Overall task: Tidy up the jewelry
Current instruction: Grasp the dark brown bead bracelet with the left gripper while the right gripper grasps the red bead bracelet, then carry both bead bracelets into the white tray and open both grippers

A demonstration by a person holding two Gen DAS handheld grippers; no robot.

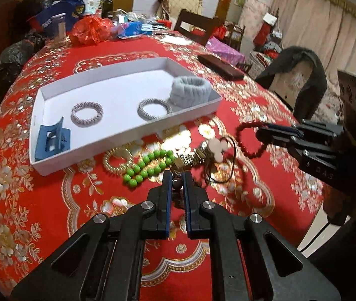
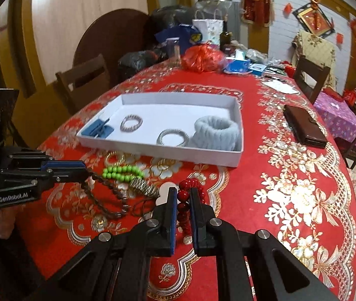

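My right gripper [image 2: 183, 195] clamps a glossy red bead bracelet [image 2: 186, 200], its loop upright; my left gripper [image 1: 176, 175] pinches a brown bead string [image 2: 102, 200].

Black gripper [image 2: 182, 194], blue pads [image 2: 173, 215], silver screws, apparently "GenRobot.AI" lettering

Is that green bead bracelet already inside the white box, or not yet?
Out. The green bead bracelet lies on the red tablecloth, in front of the white cardboard box's near wall.
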